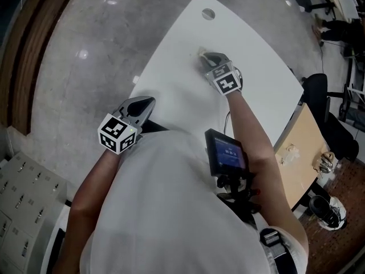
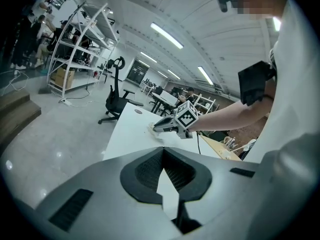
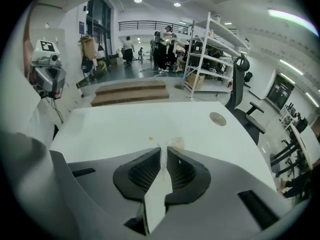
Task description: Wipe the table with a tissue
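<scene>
On the white table (image 1: 171, 90) my right gripper (image 1: 206, 59) points steeply down, shut on a crumpled tissue (image 1: 202, 52) pressed to the tabletop past the middle. In the right gripper view the tissue (image 3: 176, 144) pokes out past the pads, stained yellowish, and a small orange spot (image 3: 150, 138) lies just left of it. The left gripper view shows the right gripper (image 2: 159, 127) from the side with the tissue (image 2: 151, 129) under its tips. My left gripper (image 1: 148, 103) hovers at the table's near left edge, jaws together, holding nothing.
A round cable hole (image 1: 208, 14) sits near the table's far end. A black office chair (image 1: 319, 93) and a wooden desk (image 1: 302, 147) stand to the right. Grey lockers (image 1: 23, 198) are at lower left. Metal shelving (image 3: 215, 49) and steps (image 3: 130, 93) lie beyond the table.
</scene>
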A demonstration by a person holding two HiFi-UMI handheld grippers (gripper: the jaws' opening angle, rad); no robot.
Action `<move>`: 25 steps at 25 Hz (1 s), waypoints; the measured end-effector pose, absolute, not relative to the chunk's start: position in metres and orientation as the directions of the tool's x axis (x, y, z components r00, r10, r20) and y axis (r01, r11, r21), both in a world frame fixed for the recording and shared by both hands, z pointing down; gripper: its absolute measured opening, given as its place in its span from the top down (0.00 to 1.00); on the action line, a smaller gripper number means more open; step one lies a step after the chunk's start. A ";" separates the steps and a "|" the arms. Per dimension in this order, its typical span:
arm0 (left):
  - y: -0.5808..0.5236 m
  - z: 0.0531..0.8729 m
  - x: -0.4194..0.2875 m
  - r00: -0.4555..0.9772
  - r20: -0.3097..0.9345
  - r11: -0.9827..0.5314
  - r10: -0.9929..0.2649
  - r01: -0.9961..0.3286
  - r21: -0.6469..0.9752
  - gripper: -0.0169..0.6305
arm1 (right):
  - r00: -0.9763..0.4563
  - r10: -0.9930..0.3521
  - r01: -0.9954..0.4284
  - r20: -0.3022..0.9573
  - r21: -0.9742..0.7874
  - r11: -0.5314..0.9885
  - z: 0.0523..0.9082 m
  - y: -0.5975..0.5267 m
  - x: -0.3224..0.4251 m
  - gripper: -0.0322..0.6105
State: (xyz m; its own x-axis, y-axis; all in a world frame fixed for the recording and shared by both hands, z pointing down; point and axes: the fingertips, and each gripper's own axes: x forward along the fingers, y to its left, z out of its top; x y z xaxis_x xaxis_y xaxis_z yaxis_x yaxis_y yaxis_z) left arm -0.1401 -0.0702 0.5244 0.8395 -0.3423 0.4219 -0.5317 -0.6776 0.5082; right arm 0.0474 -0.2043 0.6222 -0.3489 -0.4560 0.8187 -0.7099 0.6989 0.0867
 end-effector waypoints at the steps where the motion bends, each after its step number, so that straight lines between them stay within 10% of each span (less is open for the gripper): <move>1: -0.070 0.525 -0.142 0.837 0.423 -0.673 -0.347 -0.536 0.510 0.96 | -0.328 -0.459 -0.713 0.826 0.103 0.693 0.625 -0.211 0.047 0.88; 9: -0.071 0.528 -0.157 0.822 0.428 -0.648 -0.377 -0.564 0.512 0.96 | -0.155 -0.492 -0.739 0.857 0.229 0.633 0.638 -0.223 0.042 0.88; 25: -0.069 0.525 -0.162 0.830 0.422 -0.669 -0.364 -0.548 0.502 0.96 | -0.271 -0.489 -0.505 0.829 0.310 0.805 0.640 -0.181 -0.045 0.88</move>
